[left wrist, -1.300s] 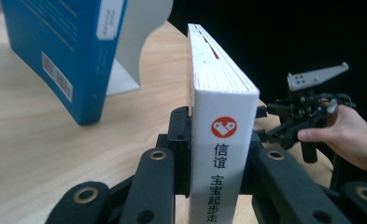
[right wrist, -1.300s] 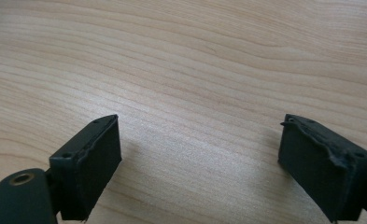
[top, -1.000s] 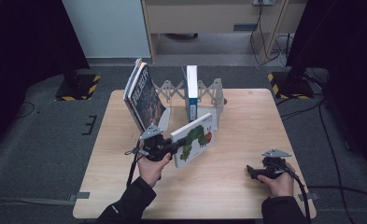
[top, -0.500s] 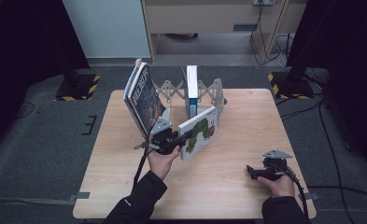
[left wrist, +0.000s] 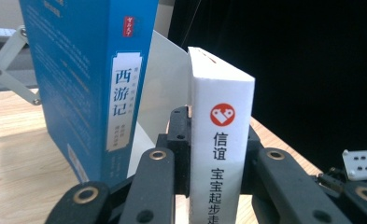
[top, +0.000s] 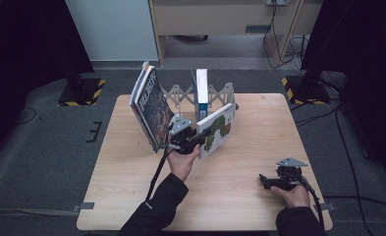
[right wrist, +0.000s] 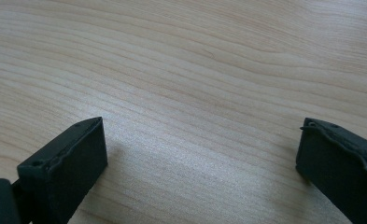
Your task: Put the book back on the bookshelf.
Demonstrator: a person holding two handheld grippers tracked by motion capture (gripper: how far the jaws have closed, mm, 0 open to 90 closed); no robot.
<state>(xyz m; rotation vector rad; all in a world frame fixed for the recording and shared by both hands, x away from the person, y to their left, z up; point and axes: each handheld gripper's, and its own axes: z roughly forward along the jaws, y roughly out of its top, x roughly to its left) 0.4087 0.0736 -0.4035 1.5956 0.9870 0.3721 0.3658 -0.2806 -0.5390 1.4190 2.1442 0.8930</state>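
A white picture book with a green caterpillar on its cover (top: pixel 219 129) is held off the table by its spine, tilted, just in front of the folding rack (top: pixel 177 95). My left gripper (top: pixel 192 143) is shut on that spine (left wrist: pixel 222 140), one black jaw on each side. A blue book (top: pixel 201 92) stands upright in the rack; in the left gripper view this blue book (left wrist: pixel 92 70) is close on the left of the held one. My right gripper (top: pixel 264 181) rests low over the table at the front right, open with nothing between its jaws (right wrist: pixel 200 154).
Dark-covered books (top: pixel 151 107) lean at the rack's left end, right beside my left hand. The wooden table (top: pixel 239 196) has bare room in front and to the right. Yellow-black striped stand feet (top: pixel 84 92) sit on the floor beyond the far corners.
My left hand has carried the caterpillar book away from me and to the right, closer to the rack and the blue book. The right hand has stayed put.
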